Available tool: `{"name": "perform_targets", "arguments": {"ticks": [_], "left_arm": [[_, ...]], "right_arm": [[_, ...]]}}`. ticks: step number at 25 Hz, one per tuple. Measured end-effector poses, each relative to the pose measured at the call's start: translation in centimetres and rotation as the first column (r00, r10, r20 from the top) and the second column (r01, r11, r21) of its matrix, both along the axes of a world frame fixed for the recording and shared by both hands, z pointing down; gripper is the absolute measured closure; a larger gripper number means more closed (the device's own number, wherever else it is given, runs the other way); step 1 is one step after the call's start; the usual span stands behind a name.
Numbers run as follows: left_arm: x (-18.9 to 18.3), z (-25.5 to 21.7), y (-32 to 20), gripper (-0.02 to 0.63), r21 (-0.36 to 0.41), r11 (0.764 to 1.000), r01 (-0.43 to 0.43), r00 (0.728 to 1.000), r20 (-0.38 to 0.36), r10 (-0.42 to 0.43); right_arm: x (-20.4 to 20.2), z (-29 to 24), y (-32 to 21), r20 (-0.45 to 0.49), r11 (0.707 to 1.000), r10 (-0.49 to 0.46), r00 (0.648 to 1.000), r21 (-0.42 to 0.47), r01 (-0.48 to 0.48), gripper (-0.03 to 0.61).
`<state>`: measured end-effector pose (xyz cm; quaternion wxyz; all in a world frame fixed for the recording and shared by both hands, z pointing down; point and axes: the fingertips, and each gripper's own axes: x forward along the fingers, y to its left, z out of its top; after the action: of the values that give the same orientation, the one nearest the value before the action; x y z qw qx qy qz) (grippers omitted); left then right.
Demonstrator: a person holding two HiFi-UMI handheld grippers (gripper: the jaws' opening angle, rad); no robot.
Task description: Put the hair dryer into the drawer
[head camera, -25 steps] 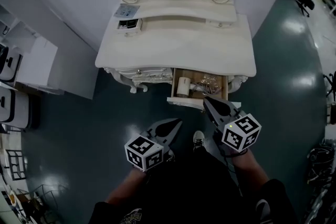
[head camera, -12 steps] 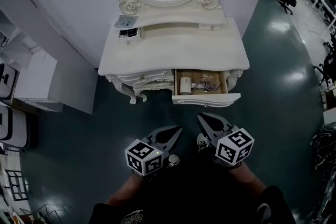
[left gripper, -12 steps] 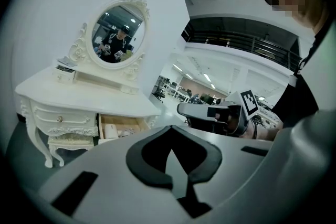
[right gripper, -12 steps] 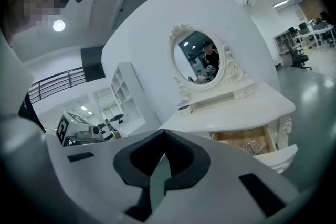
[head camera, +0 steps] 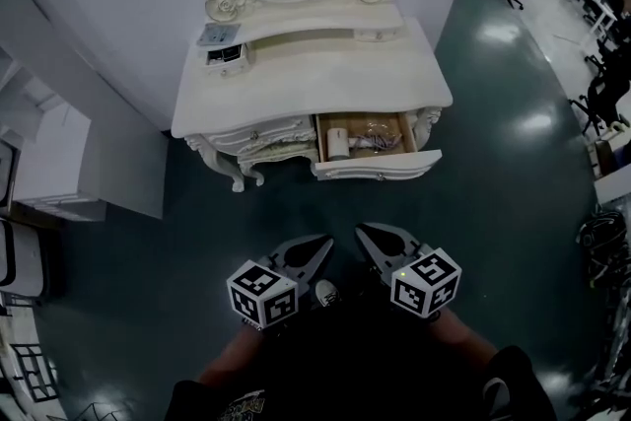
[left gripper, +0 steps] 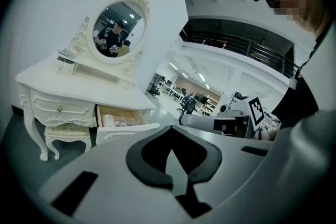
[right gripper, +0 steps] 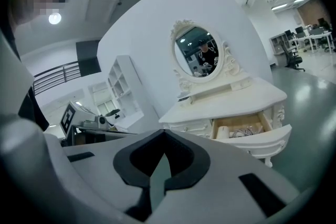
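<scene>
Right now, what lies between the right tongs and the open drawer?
Only bare dark floor separates the right tongs from the open drawer; the head view shows nothing standing on that stretch.

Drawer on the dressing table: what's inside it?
The open drawer holds a cream cylindrical piece at its left end and a tangled cord beside it. Its rear is covered by the tabletop.
</scene>
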<state>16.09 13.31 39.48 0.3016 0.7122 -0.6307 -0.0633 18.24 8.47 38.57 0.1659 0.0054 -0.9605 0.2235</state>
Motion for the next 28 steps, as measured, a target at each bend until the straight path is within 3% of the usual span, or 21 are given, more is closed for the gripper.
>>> {"name": "perform_targets", "arguments": {"ticks": [28], "left_arm": [[0.3, -0.1, 3.7, 0.611, 0.038, 0.999, 0.015, 1.0, -0.024, -0.014]], "right_arm": [[-0.1, 0.0, 5.2, -0.021, 0.998, -0.05, 0.999, 0.043, 0.051, 0.549]]}}
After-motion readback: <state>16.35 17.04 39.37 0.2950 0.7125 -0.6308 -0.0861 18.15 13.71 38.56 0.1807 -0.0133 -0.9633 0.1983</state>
